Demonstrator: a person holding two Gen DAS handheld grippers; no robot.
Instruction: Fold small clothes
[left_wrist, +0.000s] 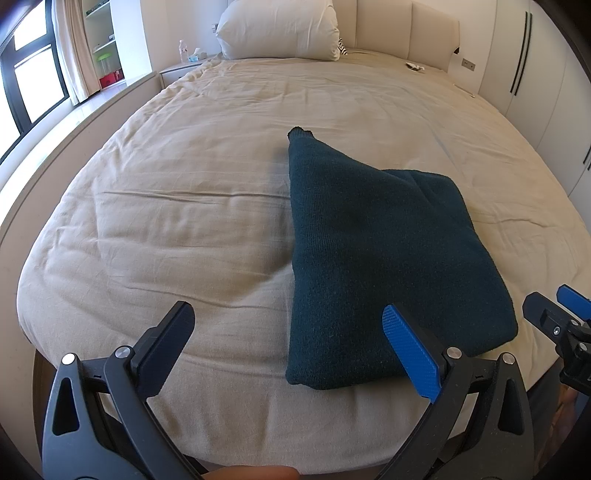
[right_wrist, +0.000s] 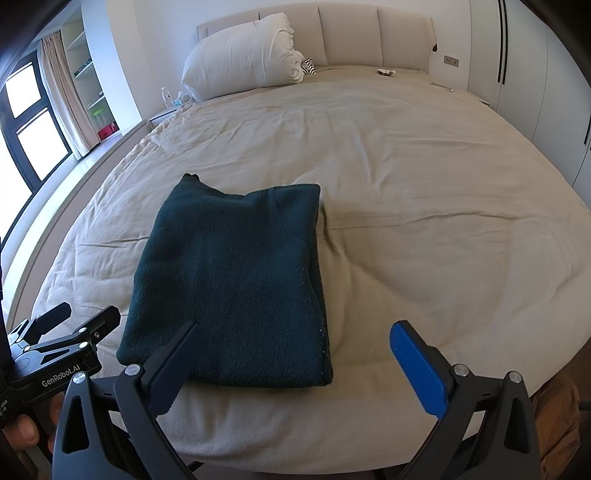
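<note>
**Folded dark garment lies on the bed, both tools empty**

A dark green knit garment (left_wrist: 388, 258) lies folded near the foot edge of the beige bed (left_wrist: 184, 184). The left hand-held gripper (left_wrist: 288, 339) and the right hand-held gripper (right_wrist: 295, 354) hang spread wide just above it, holding nothing.

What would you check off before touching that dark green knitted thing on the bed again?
1. Left gripper open, holding nothing: ok.
2. Right gripper open, holding nothing: ok.
3. Dark green knitted garment lying flat on the beige bedsheet: ok.
4. Fold tidy: not ok, a narrow end sticks out at the far side.
5. Sheet beside the garment bare: ok.
6. Layers underneath even: cannot tell.
</note>
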